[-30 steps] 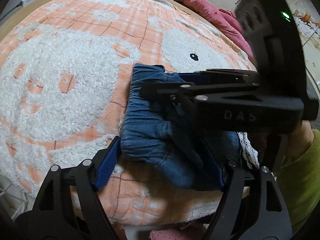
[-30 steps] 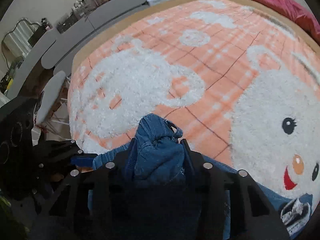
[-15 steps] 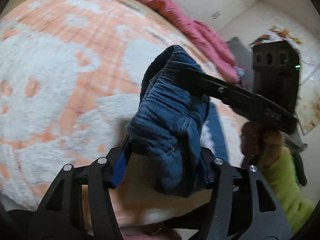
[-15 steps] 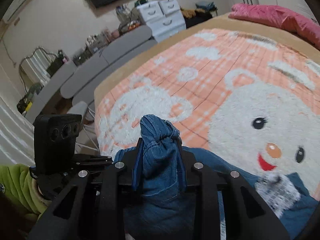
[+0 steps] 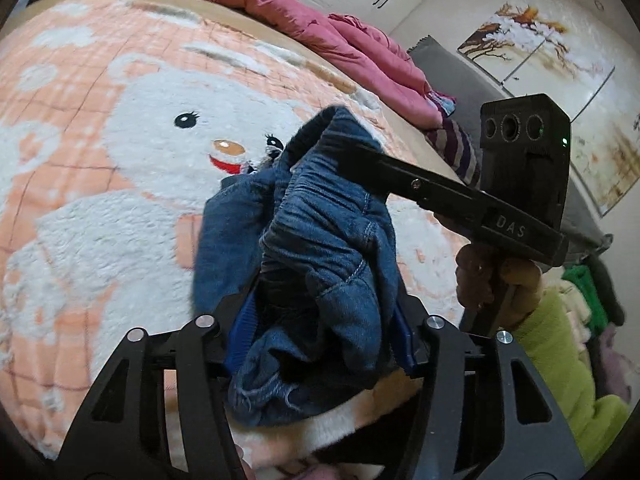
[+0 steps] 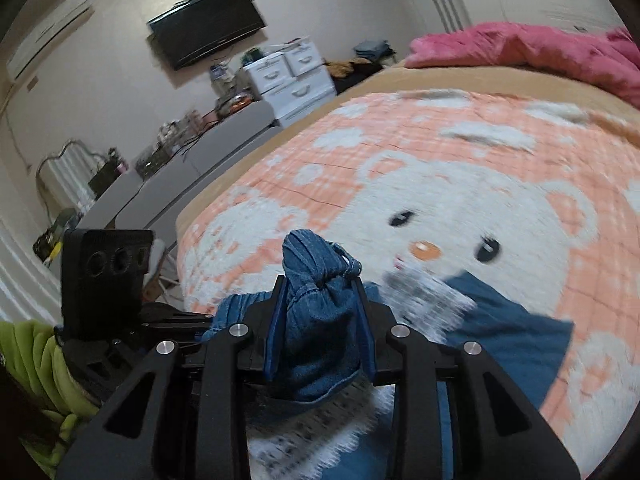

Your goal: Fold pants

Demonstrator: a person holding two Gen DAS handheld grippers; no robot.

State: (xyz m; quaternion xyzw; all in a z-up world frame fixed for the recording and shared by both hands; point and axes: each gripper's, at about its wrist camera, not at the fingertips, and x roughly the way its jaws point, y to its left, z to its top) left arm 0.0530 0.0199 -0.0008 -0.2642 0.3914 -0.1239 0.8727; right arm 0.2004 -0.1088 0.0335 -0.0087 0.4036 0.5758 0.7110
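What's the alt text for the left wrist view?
The left gripper is shut on a bunched fold of blue denim pants, lifted above a peach blanket with a white bear face. The right gripper, held in a hand with a green sleeve, clamps the same bundle from the right.

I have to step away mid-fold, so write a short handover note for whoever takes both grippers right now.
Left gripper: shut on a bunched part of the blue denim pants, having just closed on it.
Right gripper: shut on another bunch of the pants.
Both hold the fabric lifted above the orange bear blanket; the rest of the pants, with a white lace trim, trails on the blanket.
Done: both grips secured, pants raised.
Left: spread them flat on the blanket, then fold. No fold is visible yet.
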